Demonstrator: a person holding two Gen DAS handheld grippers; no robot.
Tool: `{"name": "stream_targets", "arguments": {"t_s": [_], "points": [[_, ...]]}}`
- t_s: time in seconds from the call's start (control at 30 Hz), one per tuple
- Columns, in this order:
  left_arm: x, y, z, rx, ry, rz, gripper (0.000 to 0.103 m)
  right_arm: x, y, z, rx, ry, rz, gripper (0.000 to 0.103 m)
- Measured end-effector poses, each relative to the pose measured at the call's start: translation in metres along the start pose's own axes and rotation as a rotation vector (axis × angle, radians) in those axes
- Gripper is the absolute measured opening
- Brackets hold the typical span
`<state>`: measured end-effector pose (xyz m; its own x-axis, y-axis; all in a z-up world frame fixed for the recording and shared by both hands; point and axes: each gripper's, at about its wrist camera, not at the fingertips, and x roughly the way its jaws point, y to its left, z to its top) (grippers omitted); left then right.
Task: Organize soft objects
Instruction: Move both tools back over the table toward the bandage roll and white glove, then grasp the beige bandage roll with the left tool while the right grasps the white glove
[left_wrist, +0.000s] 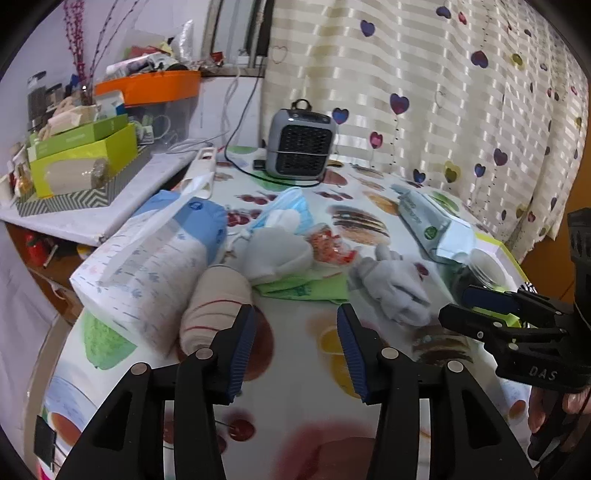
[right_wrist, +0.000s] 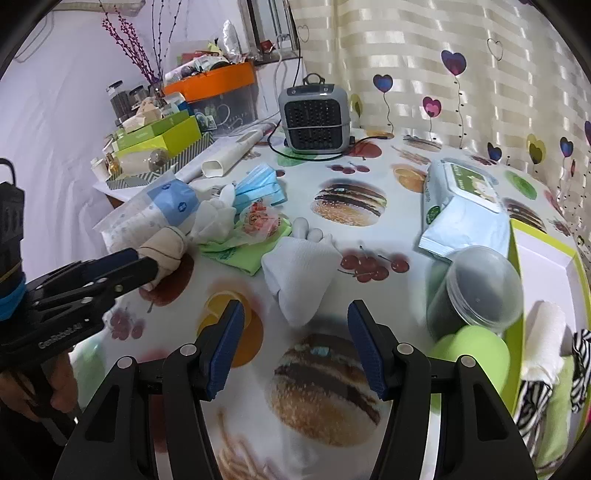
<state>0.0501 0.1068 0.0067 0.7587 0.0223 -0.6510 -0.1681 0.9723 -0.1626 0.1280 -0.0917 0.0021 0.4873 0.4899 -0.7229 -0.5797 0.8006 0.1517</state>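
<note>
My left gripper (left_wrist: 297, 325) is open and empty, its left finger beside a rolled beige bandage (left_wrist: 216, 306), which also shows in the right wrist view (right_wrist: 164, 251). My right gripper (right_wrist: 295, 325) is open and empty just short of a white glove (right_wrist: 299, 273), seen in the left wrist view (left_wrist: 391, 284) too. A second white glove (left_wrist: 277, 251), blue face masks (right_wrist: 258, 184), a green cloth (right_wrist: 243, 254) and a red-printed packet (right_wrist: 258, 221) lie in a heap. A lime-edged box (right_wrist: 517, 295) at the right holds rolled white and striped cloths (right_wrist: 543, 343).
A blue-and-white soft pack (left_wrist: 147, 254) lies at the left. A wet-wipes pack (right_wrist: 461, 206), a dark lidded jar (right_wrist: 476, 291) and a green rounded object (right_wrist: 469, 354) sit at the right. A grey heater (right_wrist: 314, 118) with cord stands at the back. A cluttered shelf (left_wrist: 85, 206) is left.
</note>
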Motion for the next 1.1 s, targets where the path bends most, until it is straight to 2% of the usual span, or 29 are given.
{"name": "stream_targets", "arguments": {"t_s": [0.57, 0.7, 0.8, 0.93, 1.1], "points": [[0.015, 0.025, 0.002, 0.008, -0.018, 0.104, 0.048, 0.040, -0.005, 0.013, 0.013, 0.028, -0.018, 0.059], [0.021, 0.028, 0.002, 0.009, -0.002, 0.119, 0.053, 0.048, -0.003, 0.015, 0.004, 0.039, -0.020, 0.059], [0.020, 0.027, 0.001, 0.011, 0.006, 0.090, 0.053, 0.051, -0.003, 0.015, 0.003, 0.040, -0.025, 0.059], [0.008, 0.019, 0.001, 0.021, 0.010, -0.079, 0.053, 0.052, -0.004, 0.015, 0.009, 0.042, -0.025, 0.059], [-0.001, 0.016, 0.003, 0.037, -0.050, 0.011, 0.053, 0.053, -0.004, 0.017, 0.010, 0.040, -0.027, 0.059]]}}
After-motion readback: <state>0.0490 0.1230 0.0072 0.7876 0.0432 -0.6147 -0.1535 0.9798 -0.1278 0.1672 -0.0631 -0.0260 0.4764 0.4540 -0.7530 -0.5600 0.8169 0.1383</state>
